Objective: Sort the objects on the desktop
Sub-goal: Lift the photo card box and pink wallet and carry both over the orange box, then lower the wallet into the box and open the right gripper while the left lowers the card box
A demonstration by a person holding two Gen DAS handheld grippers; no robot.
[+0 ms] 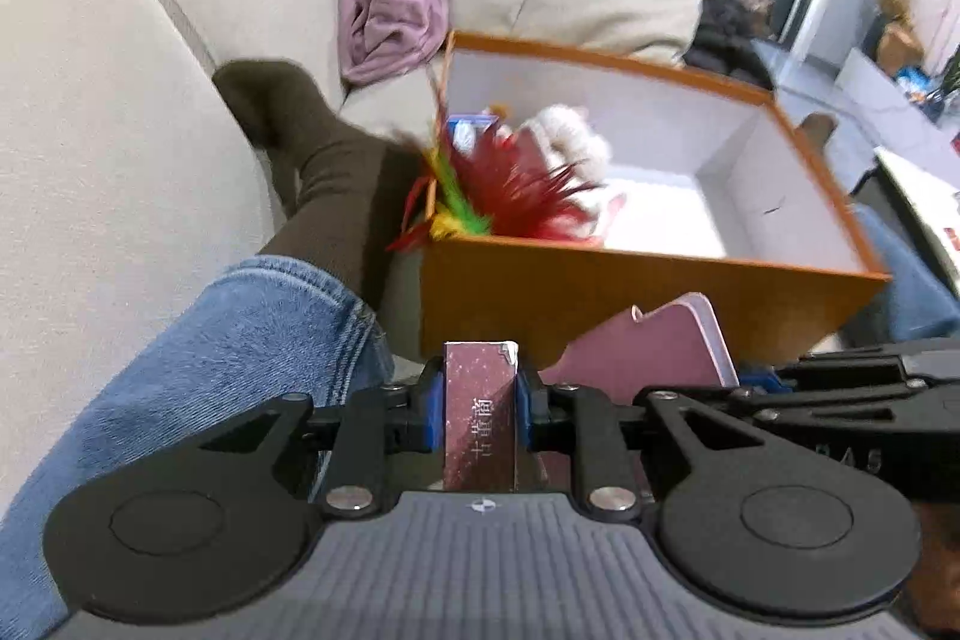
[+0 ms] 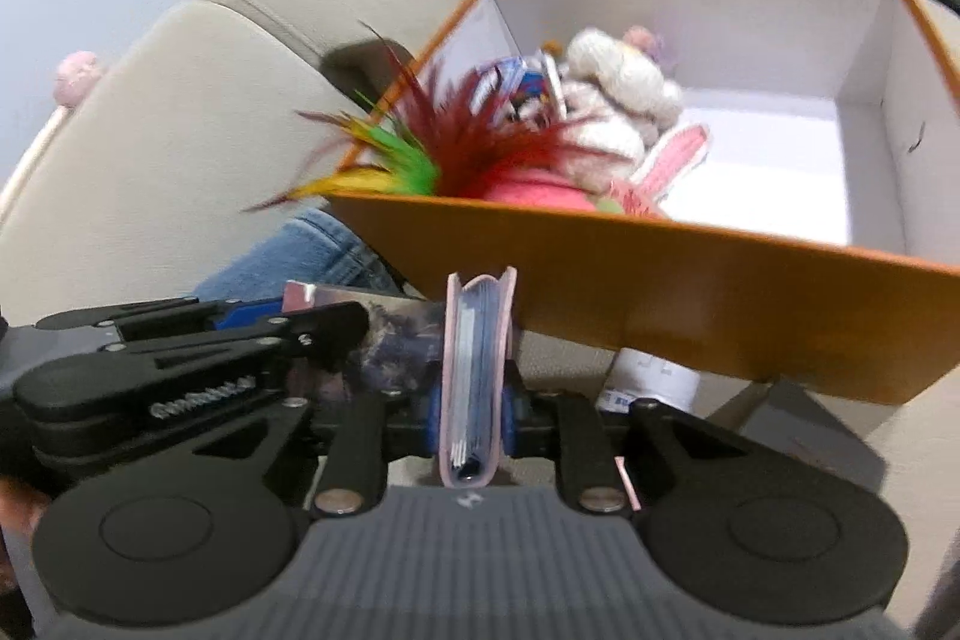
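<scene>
My left gripper point(image 1: 480, 400) is shut on a dark red box point(image 1: 479, 418) with Chinese print, held just in front of the orange storage box point(image 1: 630, 298). My right gripper point(image 2: 474, 412) is shut on a pink card holder point(image 2: 475, 376), held edge-on below the orange box's near wall point(image 2: 690, 292). The card holder also shows in the left wrist view point(image 1: 648, 352), right of the red box. Inside the orange box lie a feather toy point(image 2: 414, 154), a white plush point(image 2: 612, 100) and small packets point(image 2: 510, 82), all at its left end.
The box rests on a beige sofa point(image 1: 108, 160). The person's jeans leg point(image 1: 228, 358) and dark sock point(image 1: 318, 160) lie left of it. A purple cloth point(image 1: 390, 4) hangs on the sofa back. A white bottle point(image 2: 654, 376) lies under the box.
</scene>
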